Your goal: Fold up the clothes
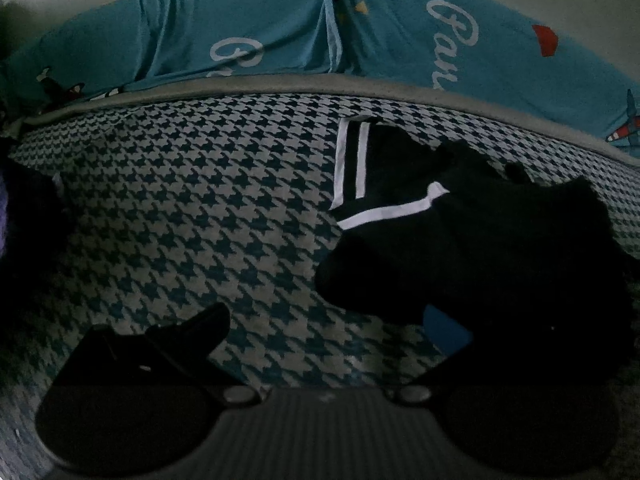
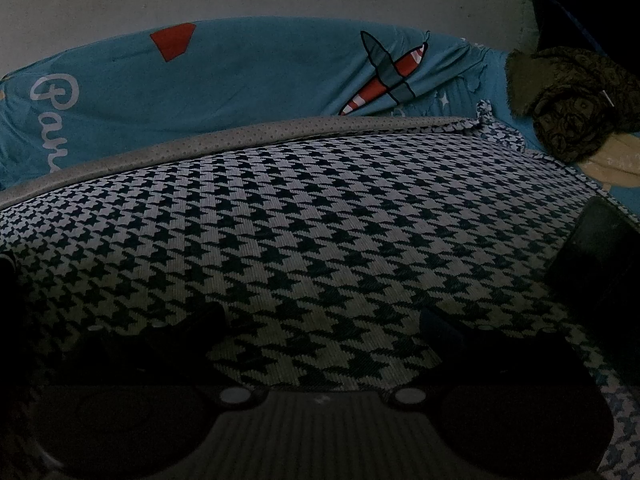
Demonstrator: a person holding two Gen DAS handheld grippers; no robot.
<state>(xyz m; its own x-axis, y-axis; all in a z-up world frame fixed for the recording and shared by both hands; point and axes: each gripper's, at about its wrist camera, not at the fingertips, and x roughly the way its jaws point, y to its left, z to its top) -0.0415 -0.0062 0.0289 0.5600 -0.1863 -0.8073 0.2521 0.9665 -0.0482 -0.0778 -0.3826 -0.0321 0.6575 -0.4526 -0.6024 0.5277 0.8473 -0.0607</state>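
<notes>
A crumpled black garment (image 1: 480,240) with white stripes lies on the houndstooth blanket (image 1: 180,220), to the right in the left wrist view. My left gripper (image 1: 324,330) is open just above the blanket. Its left finger (image 1: 196,330) stands over bare blanket, while the blue pad of its right finger (image 1: 446,332) touches the garment's near edge, and the cloth hides part of that finger. In the right wrist view my right gripper (image 2: 320,322) is open low over the houndstooth blanket (image 2: 320,220), with nothing between its fingers. No garment shows there.
A teal sheet (image 1: 280,32) printed with planes and white lettering runs behind the blanket's grey border (image 2: 280,132). An olive furry garment (image 2: 572,92) lies at the far right corner. A dark boxy object (image 2: 592,248) sits at the blanket's right edge. Dark things (image 1: 24,220) lie at the left.
</notes>
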